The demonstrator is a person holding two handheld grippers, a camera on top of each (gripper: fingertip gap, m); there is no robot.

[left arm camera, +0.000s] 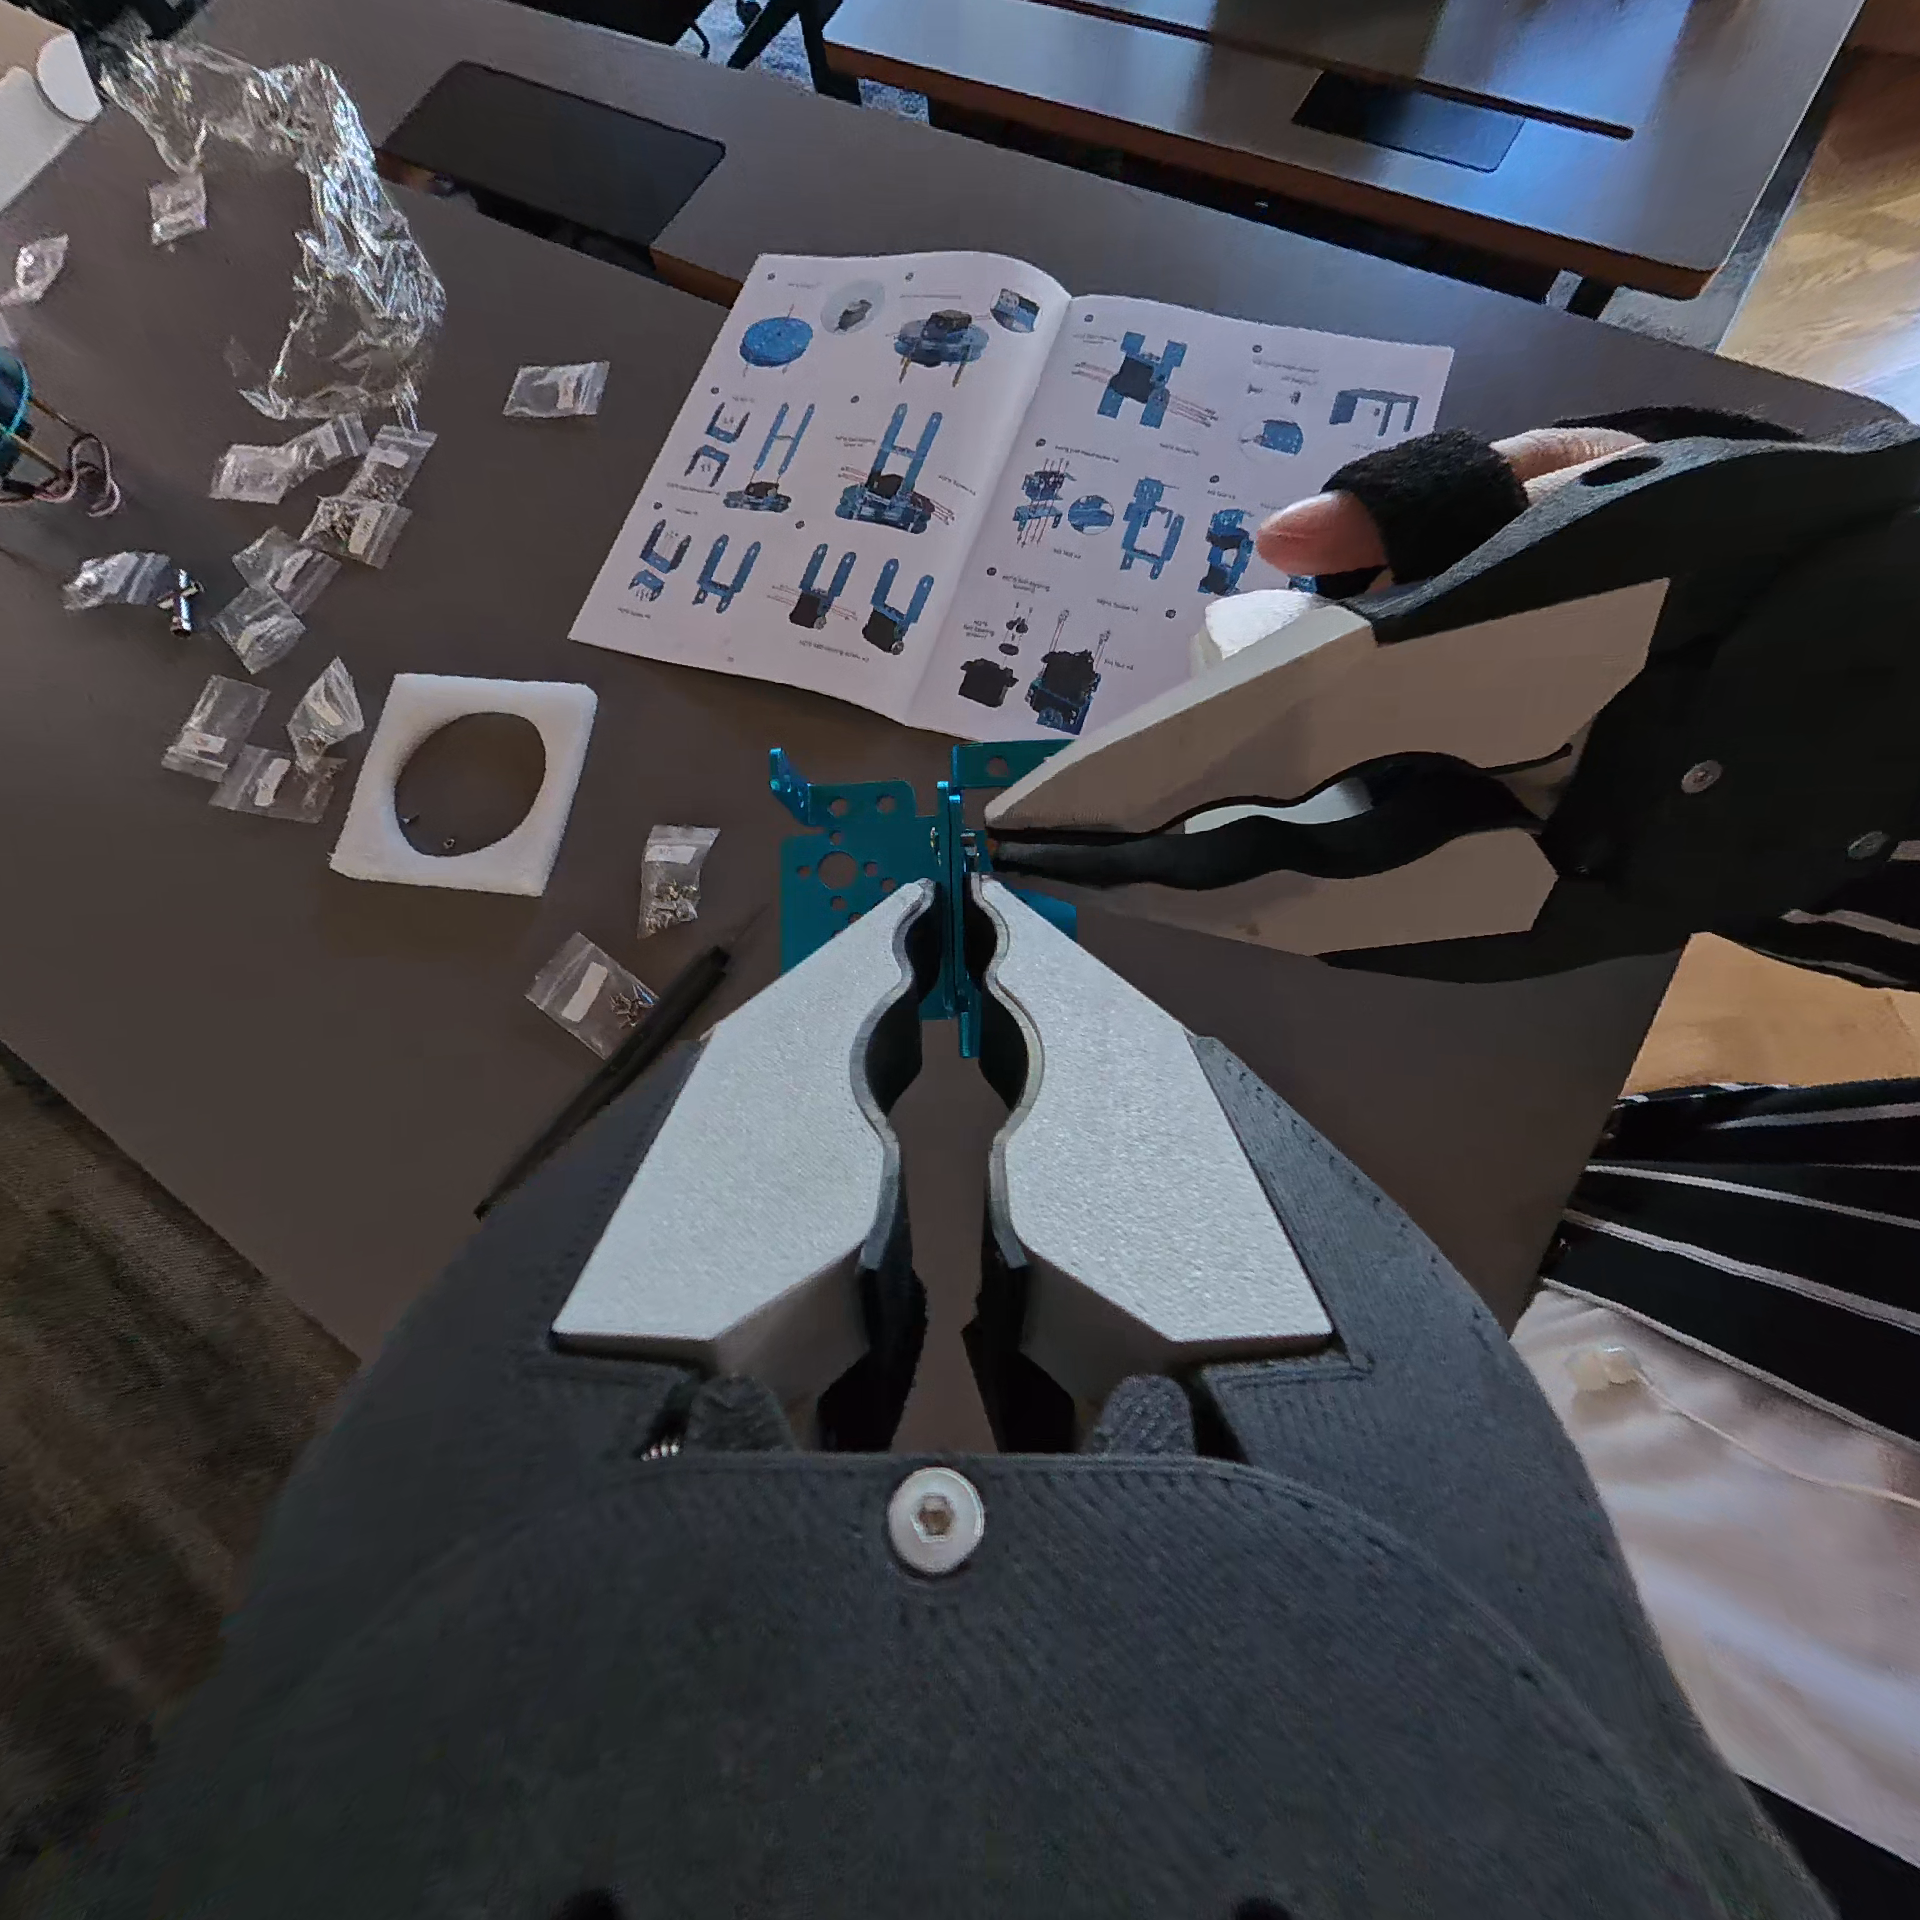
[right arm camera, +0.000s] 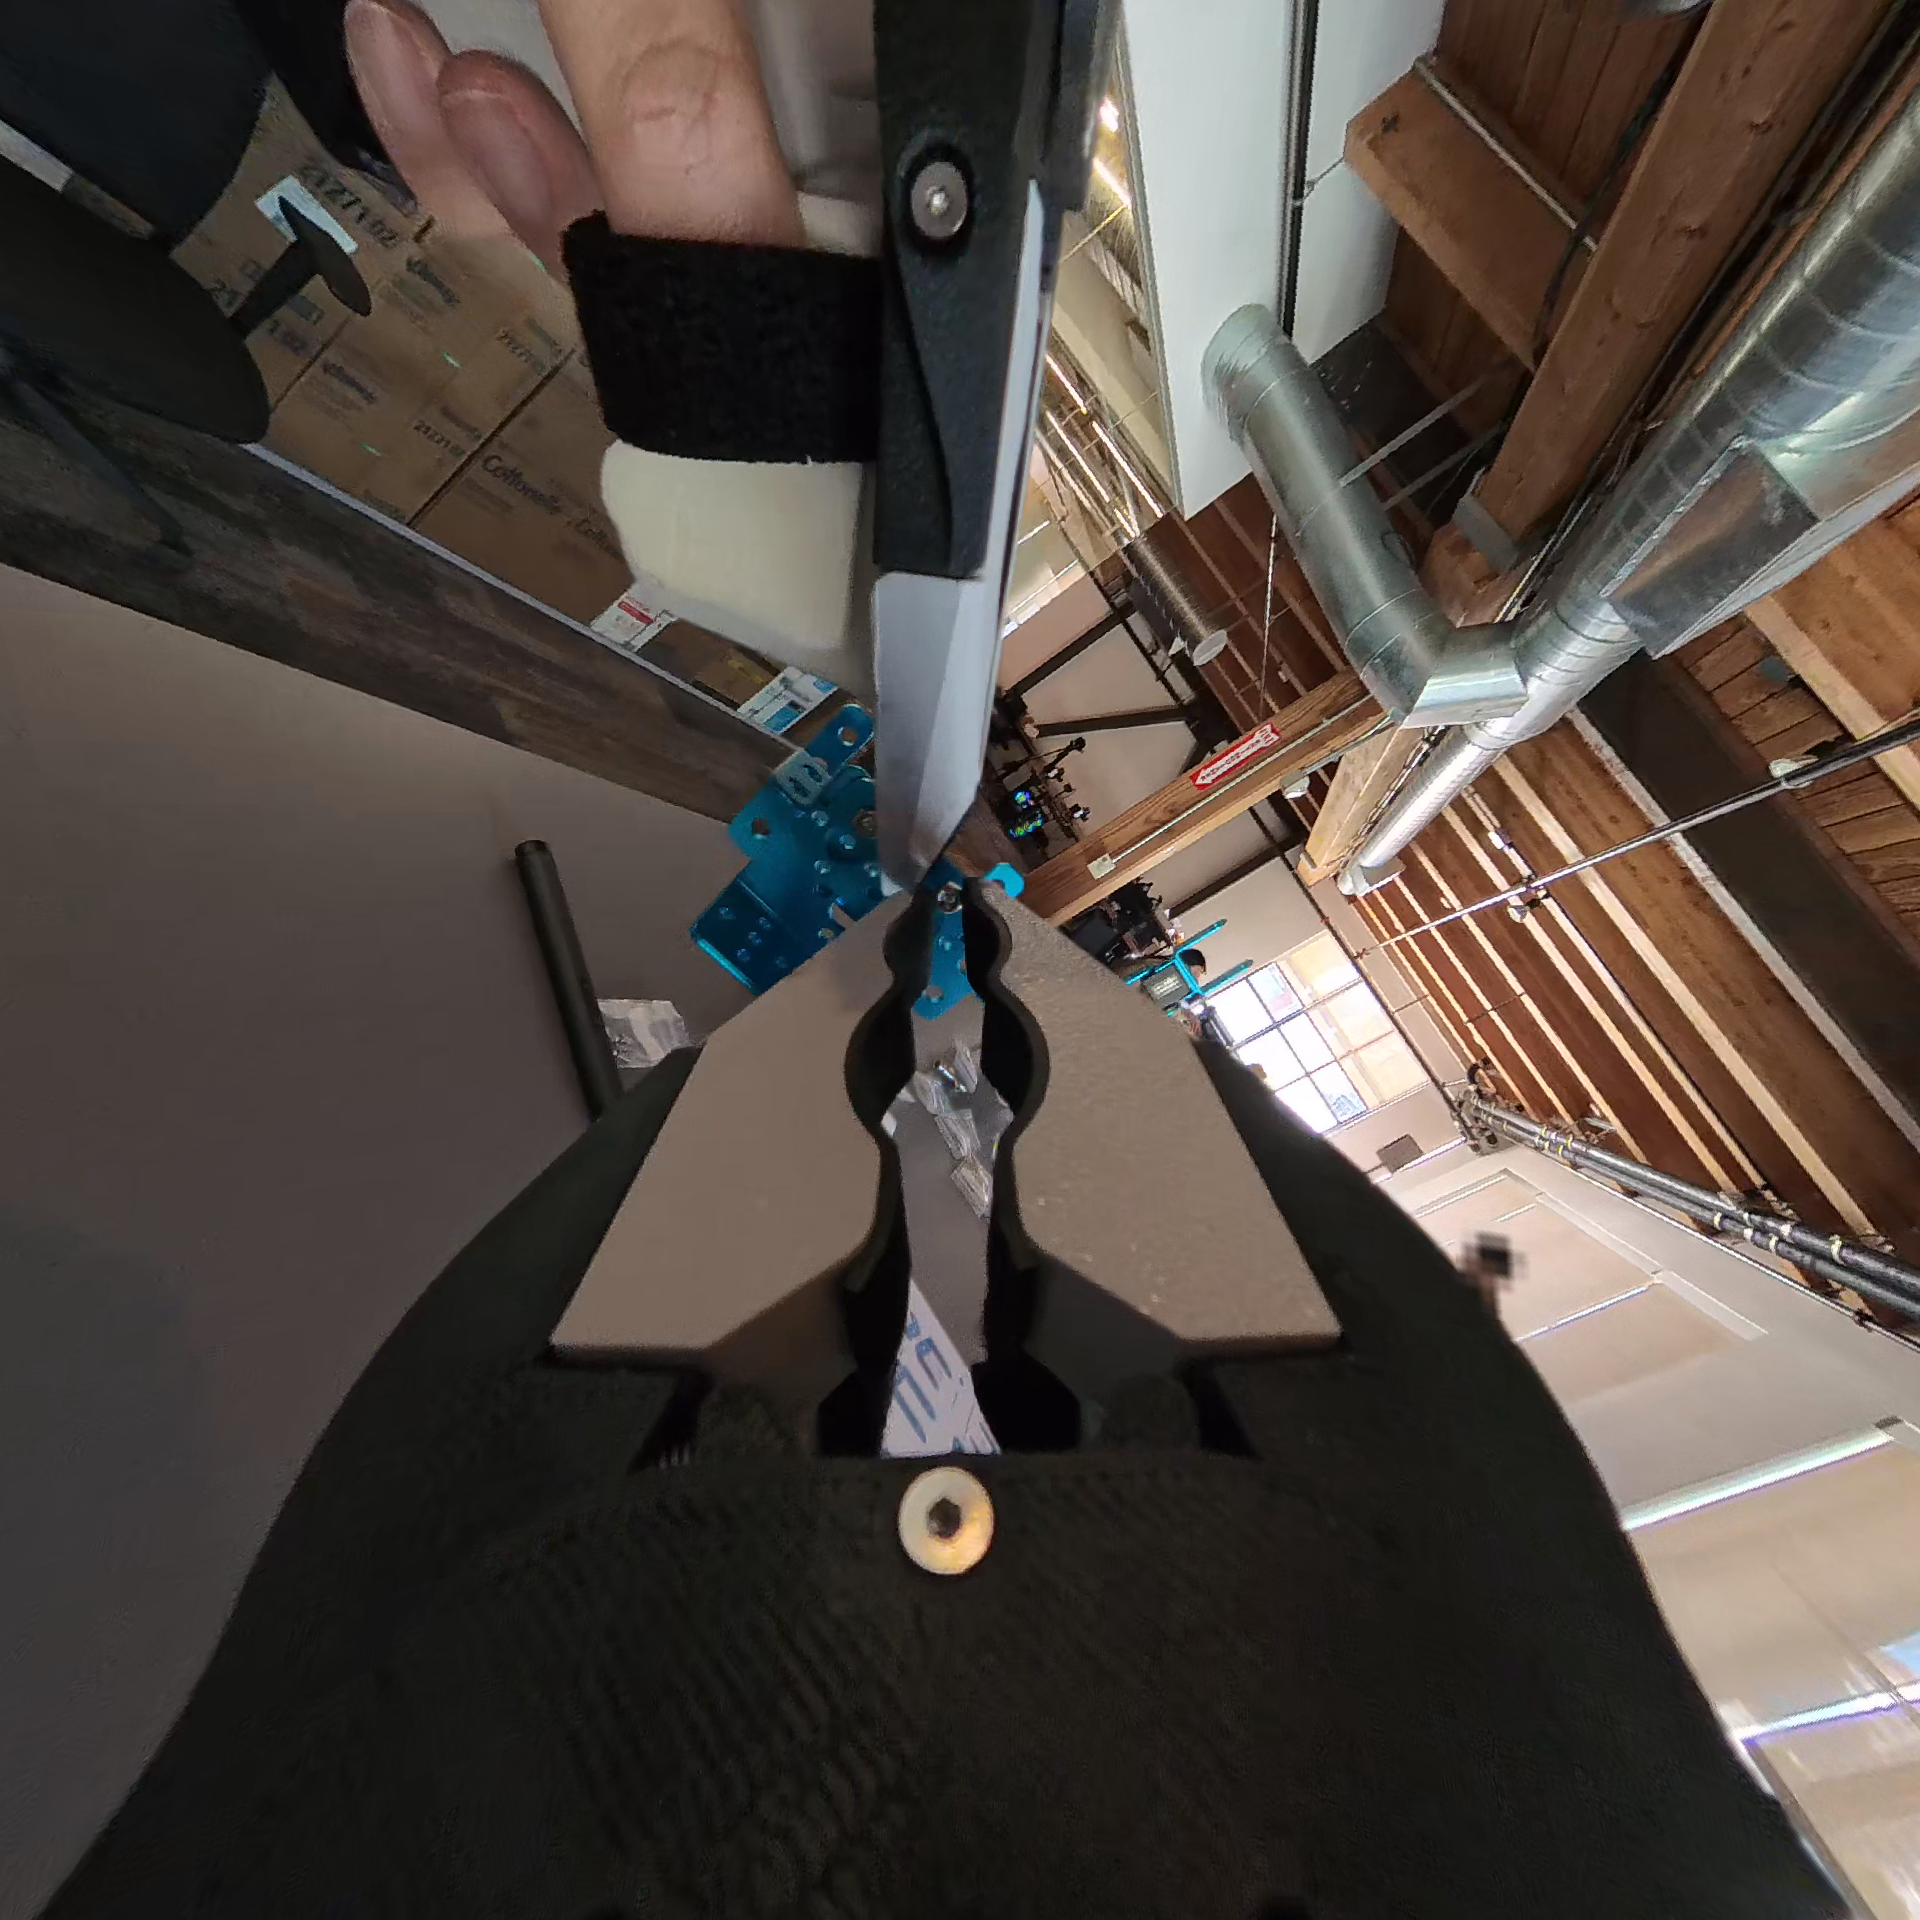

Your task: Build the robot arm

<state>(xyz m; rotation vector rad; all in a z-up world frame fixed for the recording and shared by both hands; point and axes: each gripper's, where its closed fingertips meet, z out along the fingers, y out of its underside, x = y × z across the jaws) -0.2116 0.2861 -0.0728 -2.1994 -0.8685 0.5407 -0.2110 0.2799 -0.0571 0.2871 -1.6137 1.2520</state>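
Observation:
A blue metal bracket (left arm camera: 842, 873) with several holes is held upright just above the dark table (left arm camera: 312, 987). My left gripper (left arm camera: 951, 899) is shut on the bracket's thin upright plate. My right gripper (left arm camera: 992, 840) comes in from the right, its jaws closed on a small screw (right arm camera: 948, 891) pressed against the bracket's edge. In the right wrist view the bracket (right arm camera: 790, 862) sits just beyond my right gripper (right arm camera: 940, 904), and the left gripper (right arm camera: 914, 852) reaches down from above to meet it. A person's hand (left arm camera: 1320, 530) holds the right gripper.
An open instruction booklet (left arm camera: 935, 468) lies behind the bracket. A white foam square with a round hole (left arm camera: 468, 779), several small bags of screws (left arm camera: 675, 873), crumpled clear plastic (left arm camera: 312, 239) and a black rod (left arm camera: 623, 1070) lie to the left. The person's striped clothing (left arm camera: 1766, 1195) is at right. My left and right fingertips are right by each other.

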